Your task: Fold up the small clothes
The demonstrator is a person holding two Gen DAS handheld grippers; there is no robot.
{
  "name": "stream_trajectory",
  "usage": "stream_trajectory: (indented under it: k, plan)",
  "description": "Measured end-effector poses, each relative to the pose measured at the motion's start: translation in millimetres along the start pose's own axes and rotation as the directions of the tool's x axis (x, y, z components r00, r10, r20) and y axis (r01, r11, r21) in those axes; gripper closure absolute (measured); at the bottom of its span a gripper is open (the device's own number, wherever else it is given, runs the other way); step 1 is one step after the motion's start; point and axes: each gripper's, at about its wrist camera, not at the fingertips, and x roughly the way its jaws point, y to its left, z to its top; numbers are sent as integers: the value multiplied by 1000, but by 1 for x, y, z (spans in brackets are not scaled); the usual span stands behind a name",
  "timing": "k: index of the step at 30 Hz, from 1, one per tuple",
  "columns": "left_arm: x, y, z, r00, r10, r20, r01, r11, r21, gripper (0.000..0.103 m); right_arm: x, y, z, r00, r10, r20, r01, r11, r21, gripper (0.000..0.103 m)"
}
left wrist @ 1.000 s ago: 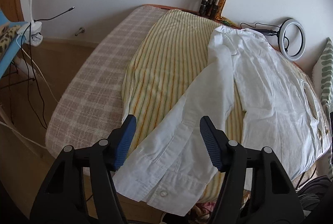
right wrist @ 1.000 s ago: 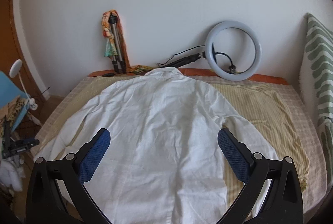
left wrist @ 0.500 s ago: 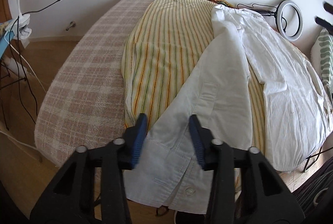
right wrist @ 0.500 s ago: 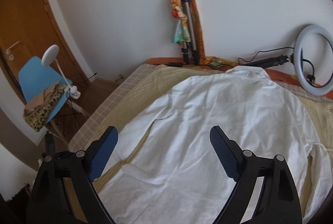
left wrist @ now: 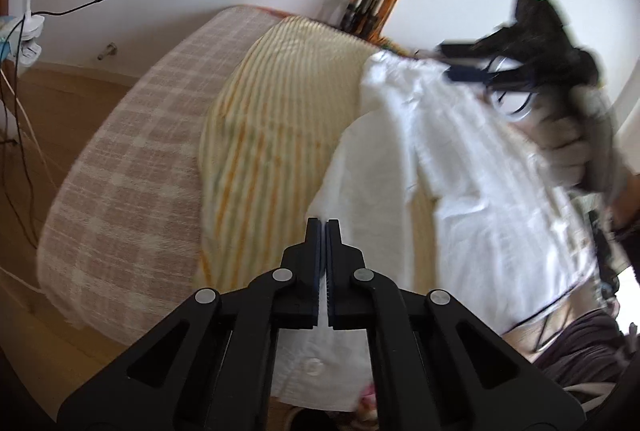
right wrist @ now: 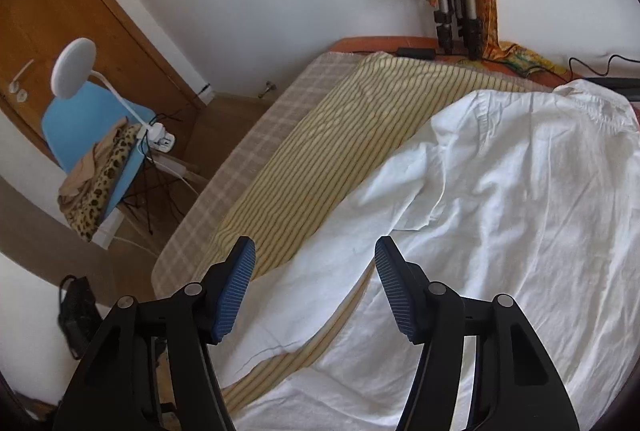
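Centrally, white shirt [right wrist: 520, 215] spread creased over striped sheet [right wrist: 320, 159], left gripper [left wrist: 323, 231] jaws clamped on its sleeve, right gripper [right wrist: 314, 259] jaws closing above that sleeve, untouching.

white shirt [right wrist: 500, 215] | spread back-up on bed | wrinkled | sleeve stretched sideways

A white shirt [right wrist: 520, 215] fills the right half of the right wrist frame, lying on a cloth striped pale yellow with thin dark lines [right wrist: 340, 151]. Under that, toward centre left, shows a beige and cream checked cover [left wrist: 132, 159]. The fingers' pads [right wrist: 236, 287] at the bottom are blue on black arms. At left stands a light blue chair [right wrist: 100, 123] bearing a leopard-spotted cloth [right wrist: 100, 187], before an orange-brown wooden door [right wrist: 60, 19].
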Motion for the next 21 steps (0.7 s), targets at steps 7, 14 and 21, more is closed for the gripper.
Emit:
stream_trajectory:
  k: [7, 14, 21]
  plan:
    - [-27, -63, 2, 975, -215, 59, 212, 975, 65, 103, 16, -8, 15, 999, 20, -48, -20, 1000, 0, 41]
    - [-1, -117, -16, 961, -273, -47, 277, 948, 159, 103, 32, -12, 17, 988, -78, -132, 78, 997, -6, 41]
    - [8, -142, -30, 943, -304, -138, 327, 922, 205, 103, 34, -49, 0, 963, -192, -191, 197, 980, 4, 92]
